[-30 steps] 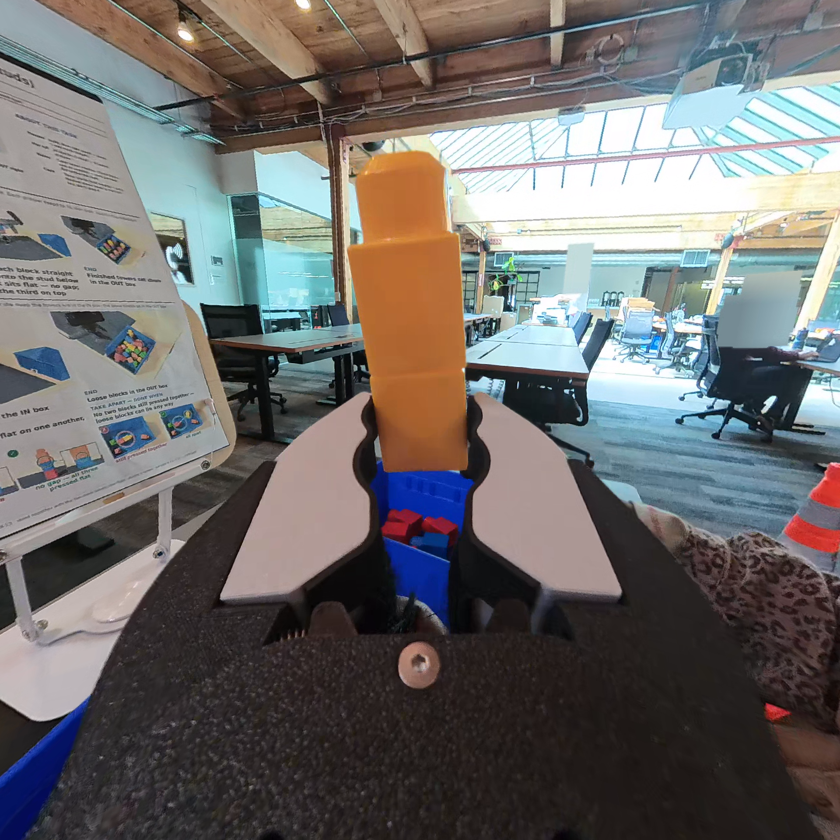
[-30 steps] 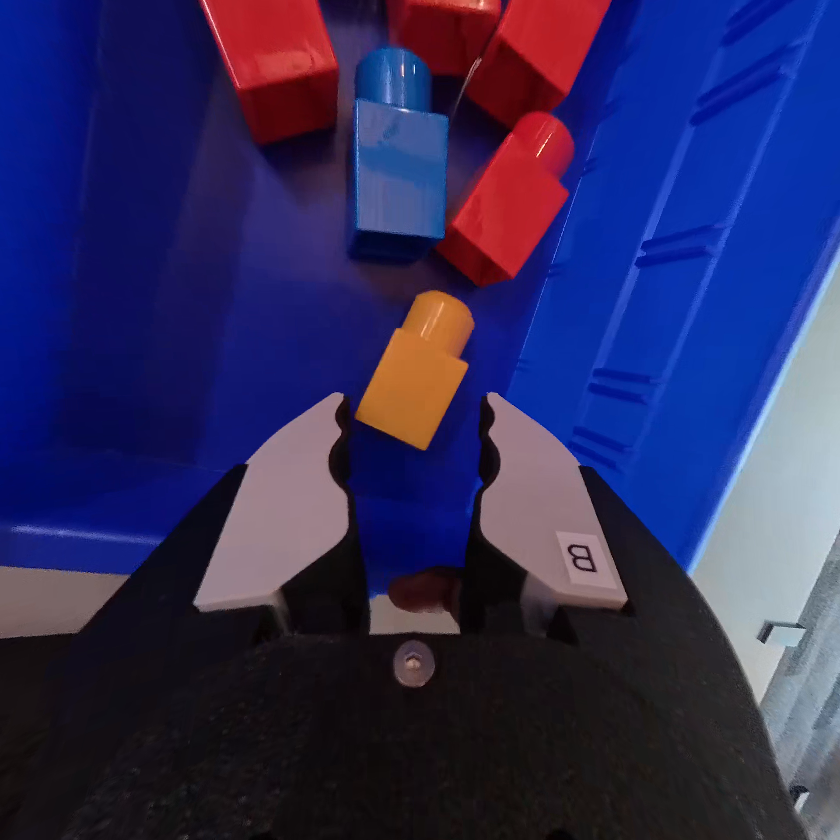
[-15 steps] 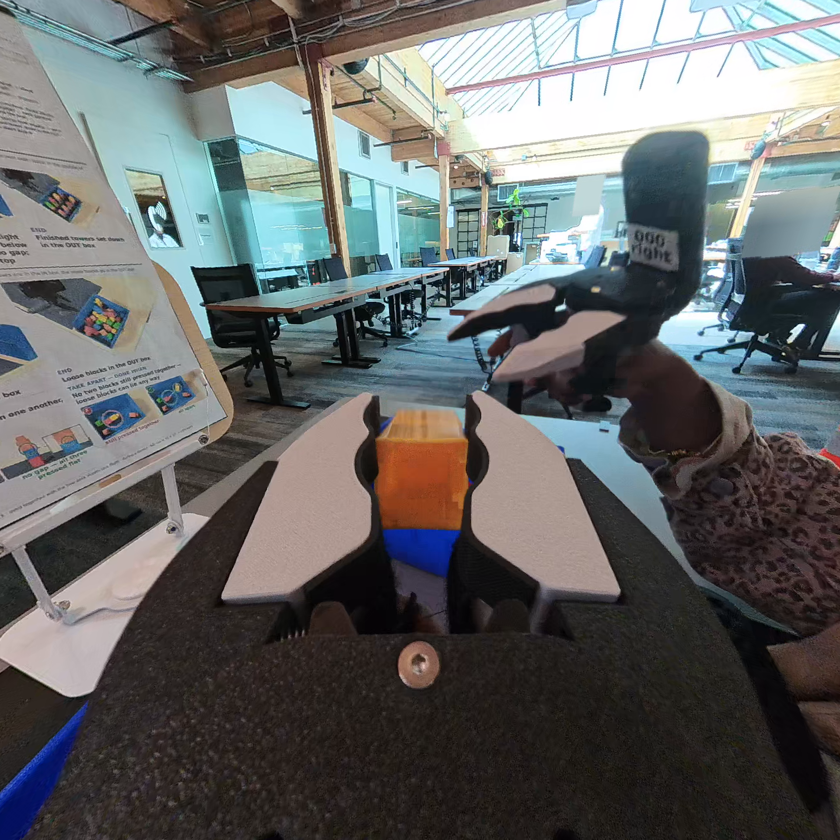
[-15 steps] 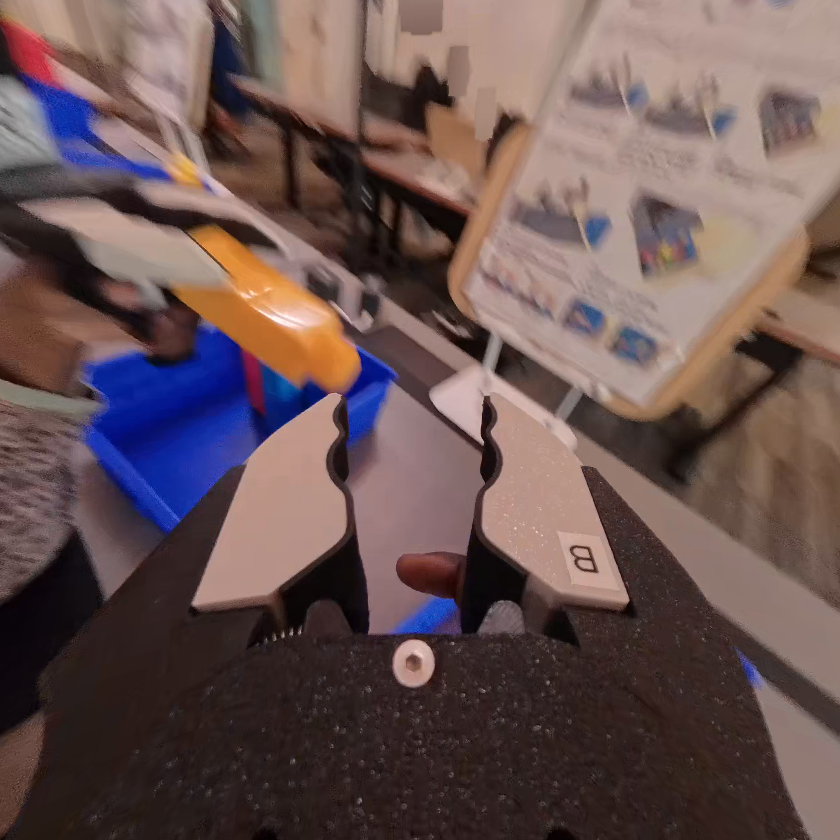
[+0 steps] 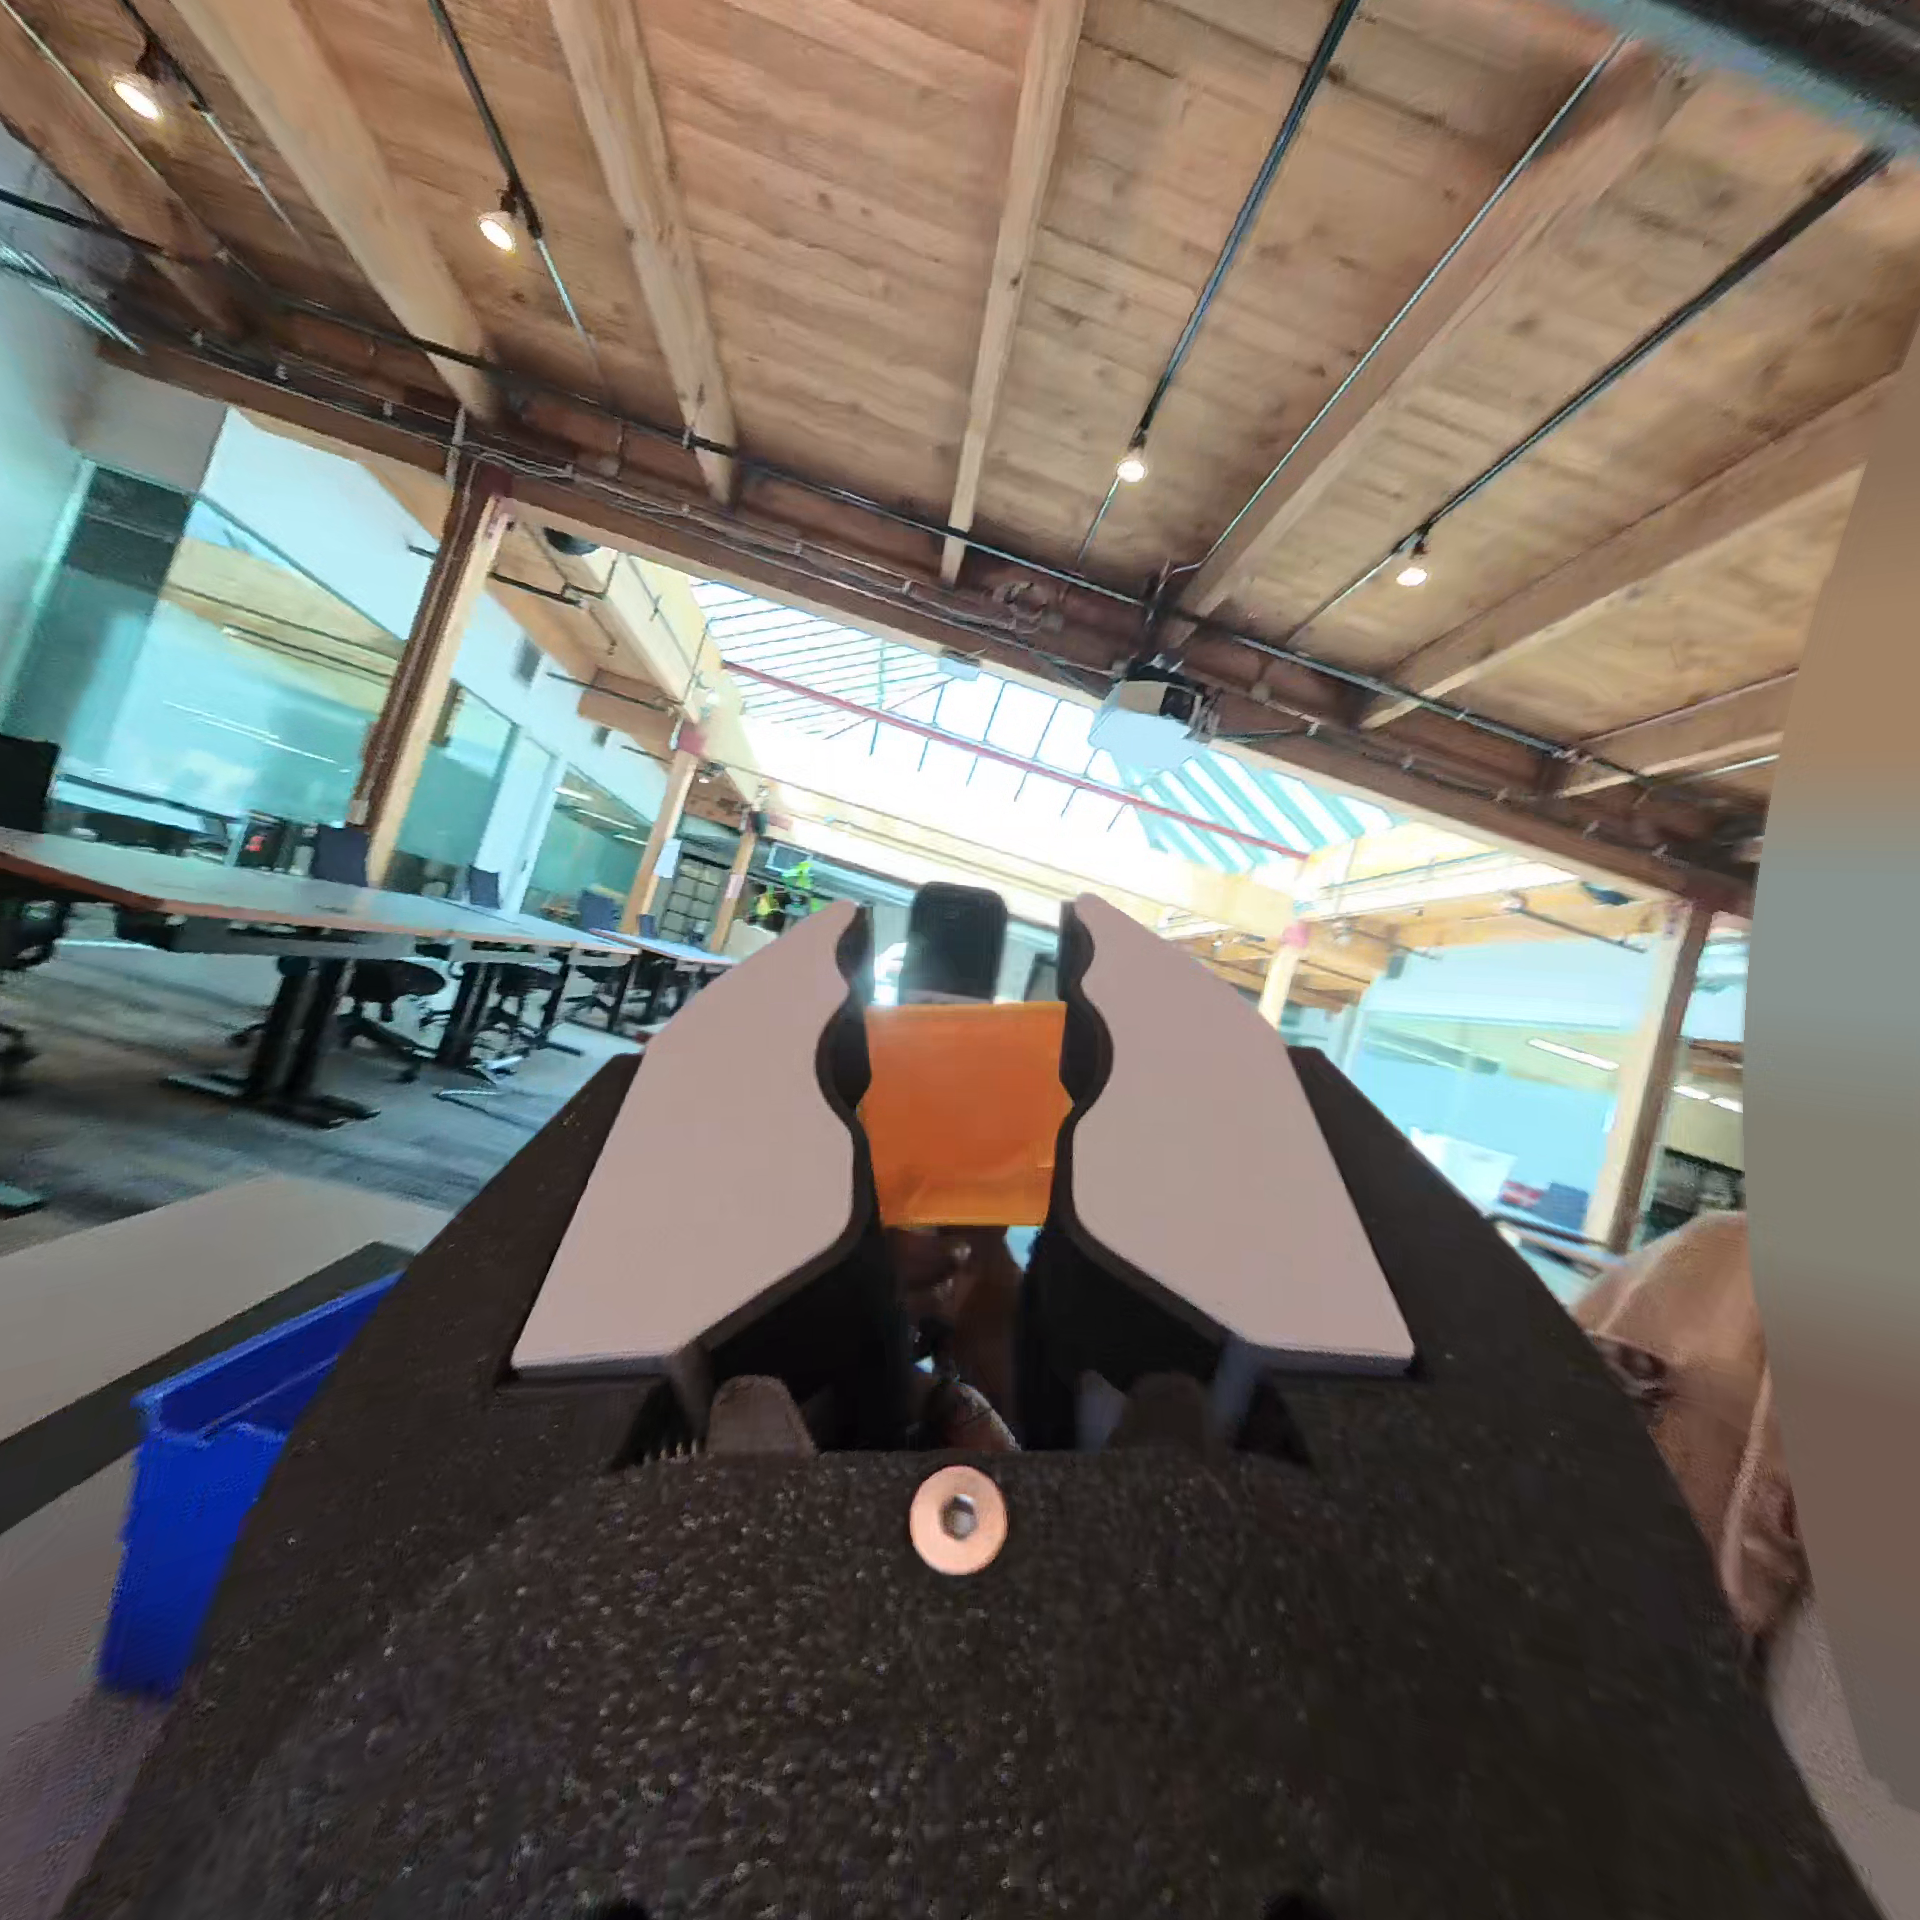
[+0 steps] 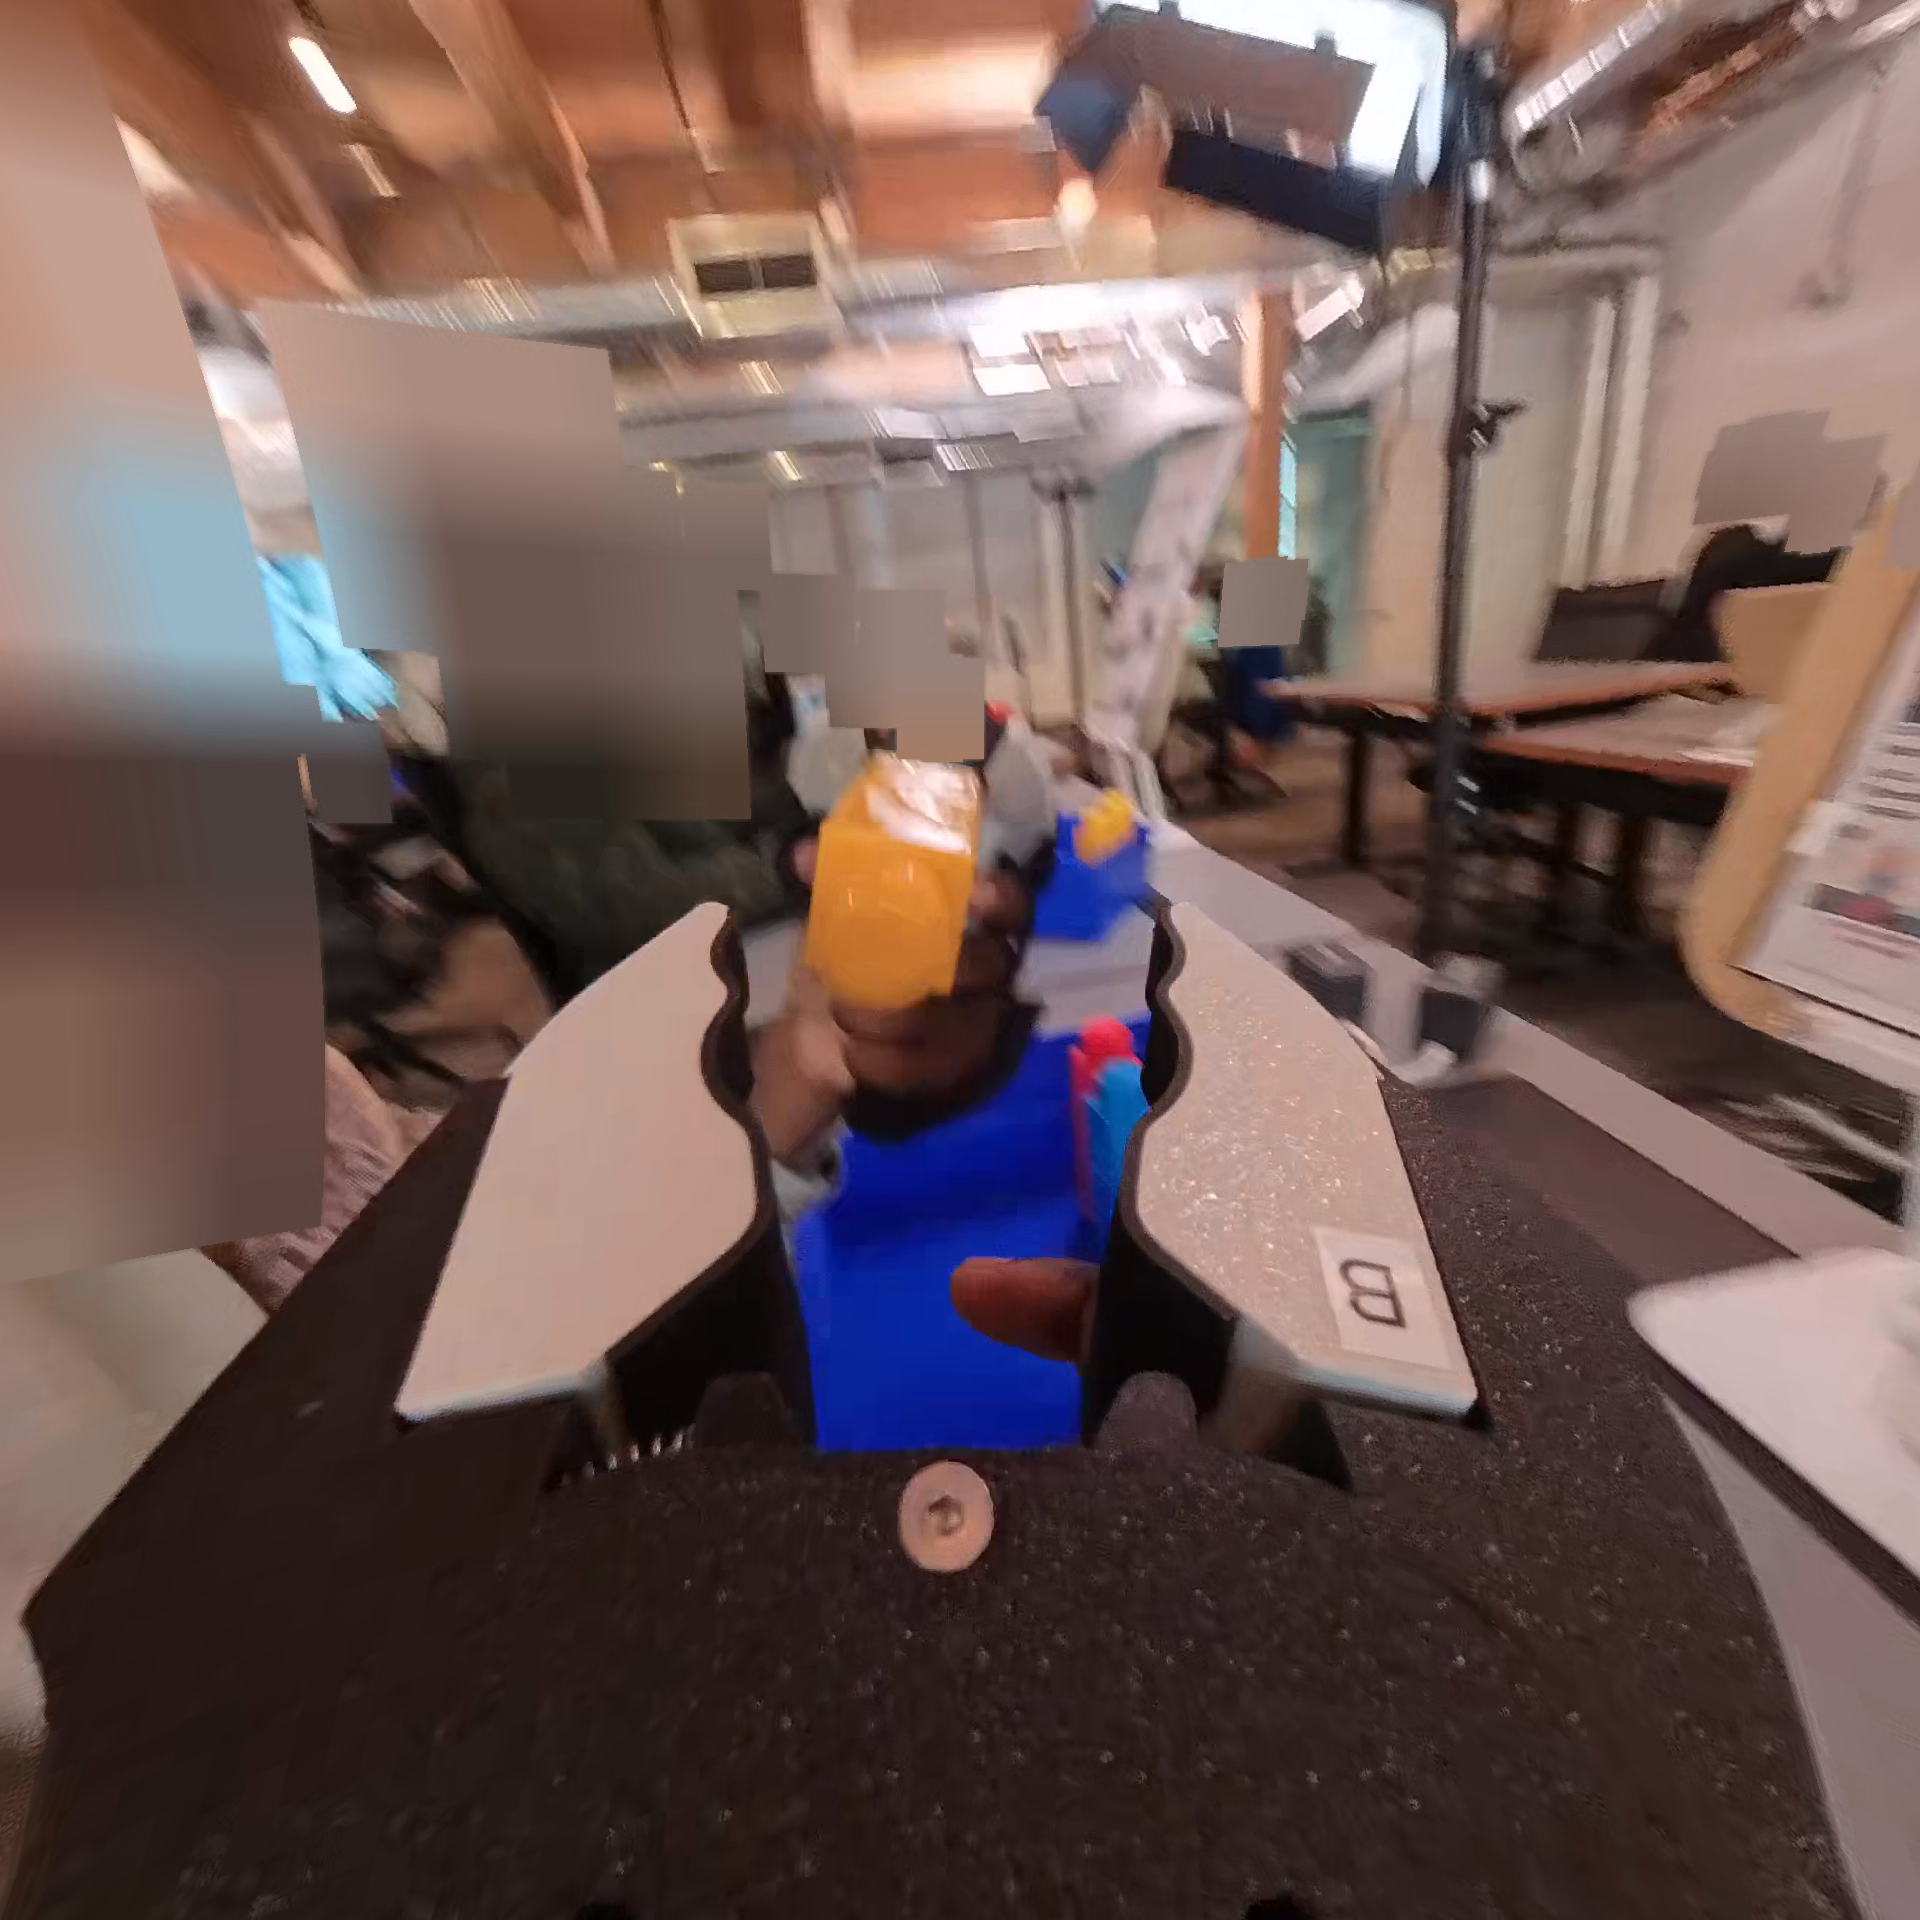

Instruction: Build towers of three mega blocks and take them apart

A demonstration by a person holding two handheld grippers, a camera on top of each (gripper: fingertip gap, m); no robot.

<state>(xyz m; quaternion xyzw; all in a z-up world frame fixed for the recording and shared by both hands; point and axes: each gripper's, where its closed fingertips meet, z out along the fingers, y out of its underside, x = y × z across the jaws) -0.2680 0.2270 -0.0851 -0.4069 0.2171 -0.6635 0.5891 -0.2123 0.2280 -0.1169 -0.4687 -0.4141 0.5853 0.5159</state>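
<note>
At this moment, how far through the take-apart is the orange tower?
Done: cannot be confirmed; loose red and blue blocks show blurrily in the blue bin. In hand: the left gripper is shut on orange blocks, stud end facing the right gripper, which is open and empty just short of them. Left: grip the end block, pull it off, drop it in the bin.

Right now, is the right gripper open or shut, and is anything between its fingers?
Open and empty. In the right wrist view the right gripper has a wide gap between its fingers; the orange block sits beyond them, held by the left gripper.
</note>
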